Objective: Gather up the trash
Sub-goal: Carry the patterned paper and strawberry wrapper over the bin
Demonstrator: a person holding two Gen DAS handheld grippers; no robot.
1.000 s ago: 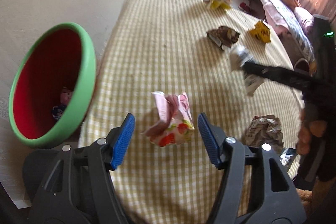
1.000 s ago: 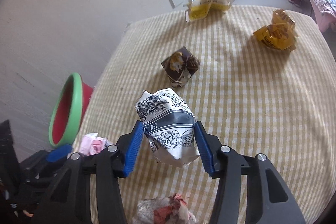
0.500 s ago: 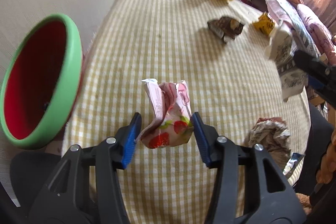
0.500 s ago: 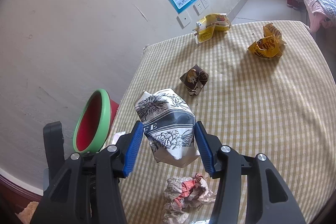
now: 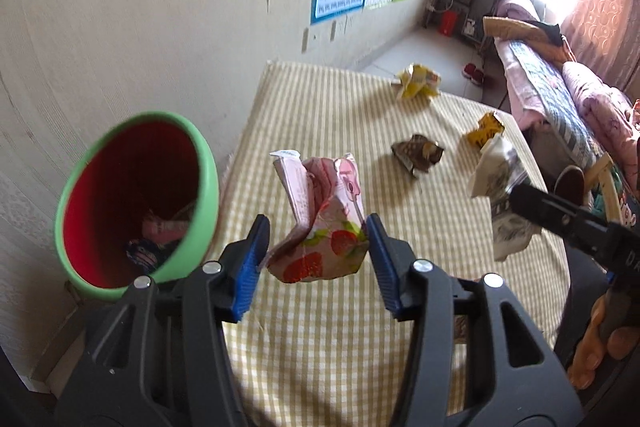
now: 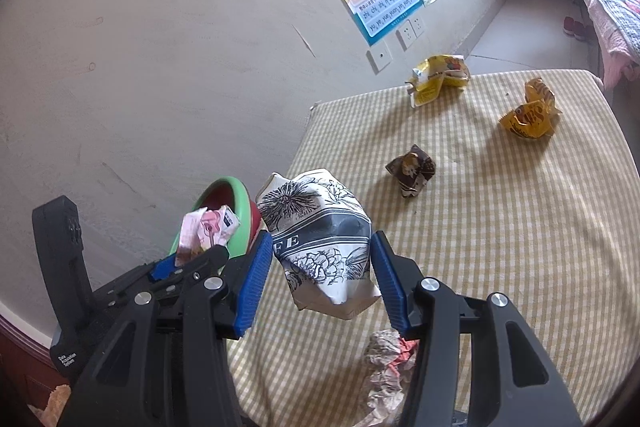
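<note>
While each hand-held gripper (image 5: 316, 259) (image 6: 320, 281) clamps a wrapper (image 5: 320, 223) (image 6: 320, 243), the bin (image 5: 136, 199) stands beyond the table's edge (image 5: 236, 151).

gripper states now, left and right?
Left gripper: shut on the pink strawberry wrapper.
Right gripper: shut on the black-and-white floral wrapper.

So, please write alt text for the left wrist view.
The left gripper holds a crumpled pink strawberry wrapper above a checked tablecloth. A green bin with a red inside stands left; the right gripper holds a black-and-white wrapper.
</note>
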